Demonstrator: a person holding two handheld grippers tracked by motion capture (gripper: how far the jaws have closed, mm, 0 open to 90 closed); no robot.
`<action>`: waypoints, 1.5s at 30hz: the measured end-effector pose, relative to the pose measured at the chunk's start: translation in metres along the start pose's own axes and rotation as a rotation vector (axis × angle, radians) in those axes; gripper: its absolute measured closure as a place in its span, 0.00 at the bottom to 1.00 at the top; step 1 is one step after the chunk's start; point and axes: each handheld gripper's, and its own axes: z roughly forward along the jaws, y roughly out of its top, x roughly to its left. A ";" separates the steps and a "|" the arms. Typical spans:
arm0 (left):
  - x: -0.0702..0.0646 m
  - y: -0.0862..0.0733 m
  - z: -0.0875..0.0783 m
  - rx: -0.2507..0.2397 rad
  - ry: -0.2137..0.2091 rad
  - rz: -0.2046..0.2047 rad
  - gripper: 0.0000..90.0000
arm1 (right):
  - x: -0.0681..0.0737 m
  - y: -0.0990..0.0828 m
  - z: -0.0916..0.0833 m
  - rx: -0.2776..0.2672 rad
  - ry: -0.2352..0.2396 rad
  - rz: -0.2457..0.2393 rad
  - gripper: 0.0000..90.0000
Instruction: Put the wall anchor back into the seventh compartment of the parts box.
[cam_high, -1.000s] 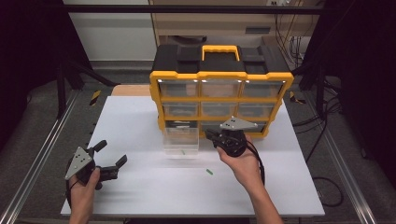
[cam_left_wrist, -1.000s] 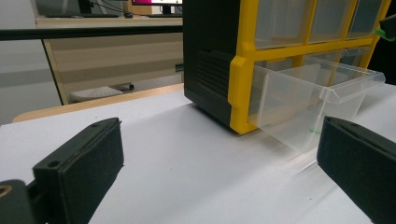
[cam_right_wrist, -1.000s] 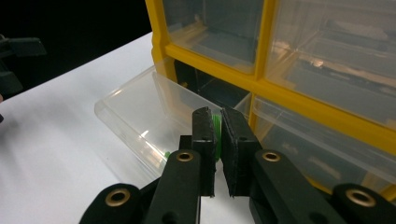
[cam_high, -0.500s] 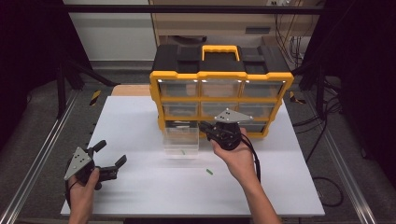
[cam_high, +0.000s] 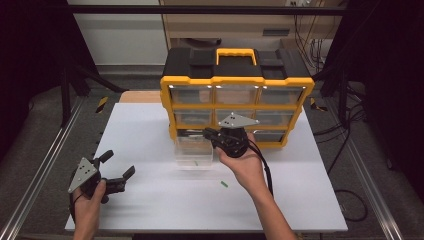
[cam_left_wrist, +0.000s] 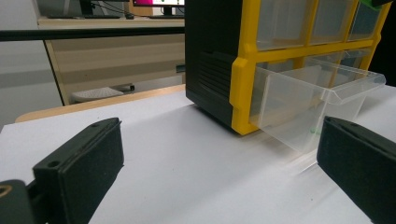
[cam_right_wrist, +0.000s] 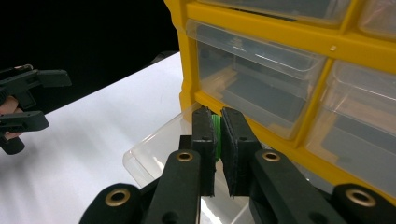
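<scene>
Right gripper has its jaws clamped on a small green piece, hanging right over the pulled-out clear drawer of the yellow organizer. Left gripper sits spread apart near the table's left edge

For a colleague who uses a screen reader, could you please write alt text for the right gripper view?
Two black jaws of the right gripper pinch a small green plastic piece above an open clear plastic drawer of a yellow-framed storage cabinet. The cabinet stands on a white table; the left gripper shows at the far left.
</scene>
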 end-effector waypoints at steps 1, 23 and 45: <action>0.000 0.000 0.000 -0.001 0.000 -0.001 0.00 | 0.000 0.000 0.001 0.001 0.002 0.000 0.94; 0.001 0.000 0.000 -0.002 0.001 -0.003 0.00 | 0.007 0.004 0.016 0.032 -0.001 -0.025 0.94; 0.001 0.000 -0.001 0.000 0.004 -0.004 0.00 | 0.013 -0.004 0.028 0.086 -0.013 -0.060 0.94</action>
